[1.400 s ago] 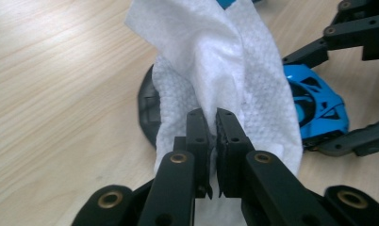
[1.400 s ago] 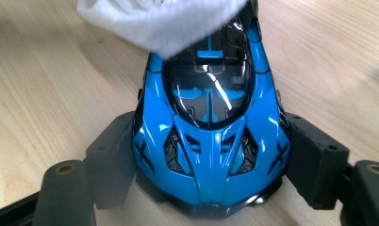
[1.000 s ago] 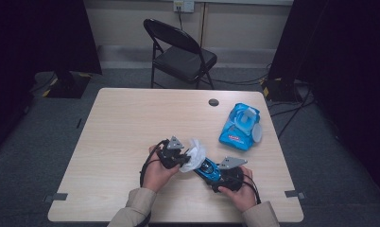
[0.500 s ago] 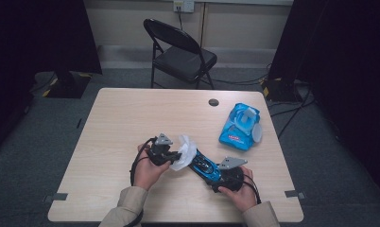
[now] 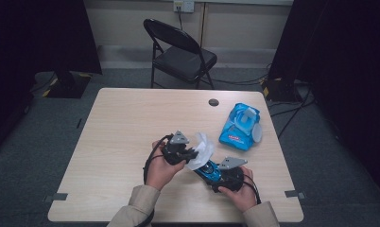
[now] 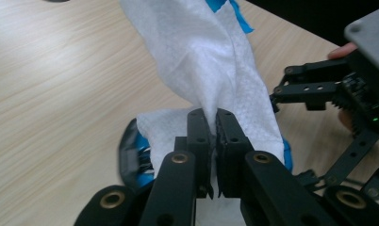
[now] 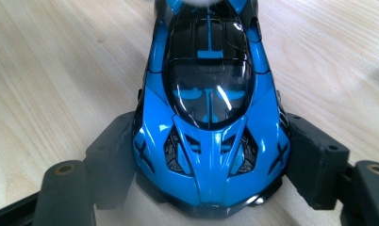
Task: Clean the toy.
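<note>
High view: we look down on a pale wooden table (image 5: 131,123) where a blue soft pack of wet wipes (image 5: 239,125) lies near the right edge, its white lid flipped open and a white sheet showing in the mouth. Close to the near edge, our right gripper (image 5: 221,174) clasps a glossy blue toy sports car with a black roof (image 5: 208,170), one jaw pressed to each flank, as the right gripper view (image 7: 211,188) confirms with the car (image 7: 209,108) nose-out between the pads. Our left gripper (image 5: 190,153) is clenched on a crumpled white wet wipe (image 5: 201,150), pinched tight between both jaws in the left gripper view (image 6: 214,136). There the wipe (image 6: 211,61) drapes from the jaws over the car's far end (image 6: 139,141), touching it just beyond the right gripper (image 6: 319,92).
</note>
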The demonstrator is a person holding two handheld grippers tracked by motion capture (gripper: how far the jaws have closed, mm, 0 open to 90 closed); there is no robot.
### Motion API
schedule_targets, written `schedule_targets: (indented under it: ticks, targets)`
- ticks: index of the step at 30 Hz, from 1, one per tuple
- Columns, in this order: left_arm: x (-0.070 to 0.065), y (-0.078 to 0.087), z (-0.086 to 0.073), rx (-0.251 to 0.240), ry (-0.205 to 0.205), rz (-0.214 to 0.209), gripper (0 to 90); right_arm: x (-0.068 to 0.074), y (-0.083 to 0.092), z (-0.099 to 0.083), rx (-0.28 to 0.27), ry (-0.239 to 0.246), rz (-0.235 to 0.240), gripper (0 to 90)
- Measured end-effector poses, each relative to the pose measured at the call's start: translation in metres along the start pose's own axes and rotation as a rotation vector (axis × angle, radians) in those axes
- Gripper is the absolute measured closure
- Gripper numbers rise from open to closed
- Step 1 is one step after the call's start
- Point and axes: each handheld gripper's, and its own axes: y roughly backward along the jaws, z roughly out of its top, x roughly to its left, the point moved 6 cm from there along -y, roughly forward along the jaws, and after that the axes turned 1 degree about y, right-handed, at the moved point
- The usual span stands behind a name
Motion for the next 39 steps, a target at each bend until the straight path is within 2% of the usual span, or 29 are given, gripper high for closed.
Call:
schedule_targets:
  ticks: [12, 16, 18, 20, 27, 30, 36, 38, 39]
  targets:
    - [-0.033, -0.042, -0.004, 0.051, -0.037, -0.061, 86.1, 0.0, 0.0, 0.0, 0.0, 0.001, 0.0, 26.2]
    - [-0.042, -0.055, -0.008, 0.07, -0.057, -0.07, 85.6, 0.0, 0.0, 0.0, 0.001, 0.0, 0.0, 26.2]
    - [-0.045, -0.061, -0.012, 0.095, -0.084, -0.062, 85.2, 0.0, 0.0, 0.0, 0.001, -0.001, 0.0, 26.2]
    - [-0.046, -0.066, -0.016, 0.115, -0.099, -0.057, 85.1, 0.0, 0.0, 0.0, 0.001, -0.001, 0.0, 26.2]
    - [-0.046, -0.069, -0.017, 0.113, -0.11, -0.054, 85.5, 0.0, 0.0, 0.0, 0.0, 0.001, 0.0, 26.2]
    - [-0.043, -0.068, -0.016, 0.098, -0.095, -0.048, 85.5, 0.0, 0.0, 0.0, 0.0, 0.0, 0.0, 26.2]
    - [-0.036, -0.067, -0.014, 0.084, -0.095, -0.033, 85.4, 0.0, 0.0, 0.0, 0.0, 0.0, 0.0, 26.3]
    - [-0.033, -0.067, -0.013, 0.075, -0.073, -0.039, 85.4, 0.0, 0.0, 0.0, 0.0, 0.0, 0.0, 26.3]
    - [-0.031, -0.067, -0.013, 0.077, -0.076, -0.037, 85.4, 0.0, 0.0, 0.0, 0.0, 0.0, 0.0, 26.3]
